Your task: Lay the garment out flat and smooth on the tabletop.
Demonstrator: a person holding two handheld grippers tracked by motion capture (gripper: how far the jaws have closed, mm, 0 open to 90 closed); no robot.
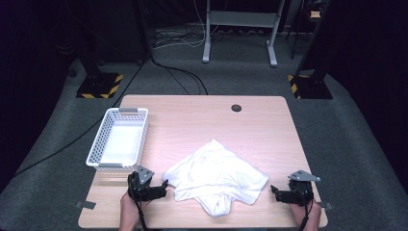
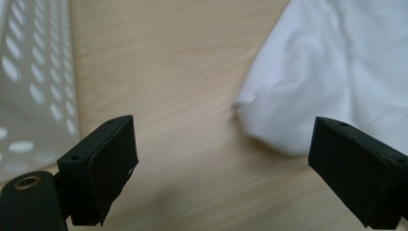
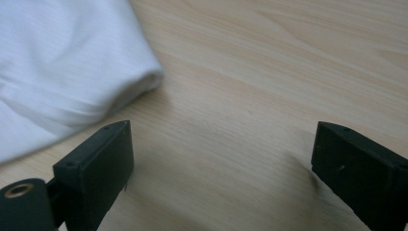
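Left claw: the left claw (image 1: pixel 162 185) sits at the near left of the counter (image 1: pixel 260 125), its jaws spread wide with nothing between them but bare wood.
Left claw (image 2: pixel 221 159) to garment: in the left gripper view, the crumpled white garment (image 2: pixel 332 72) lies just ahead and toward the right jaw, its rounded edge near that jaw; I cannot tell whether they touch.
Right claw: the right claw (image 1: pixel 275 191) rests at the near right, jaws also spread wide and holding nothing.
Right claw (image 3: pixel 221 163) to garment: the white garment (image 3: pixel 62 67) lies ahead and left, a little apart from the left jaw.
Garment: it lies between both claws, centre-front (image 1: pixel 216 175).
Basket: a white perforated basket (image 1: pixel 98 144) stands left, beyond the left claw.
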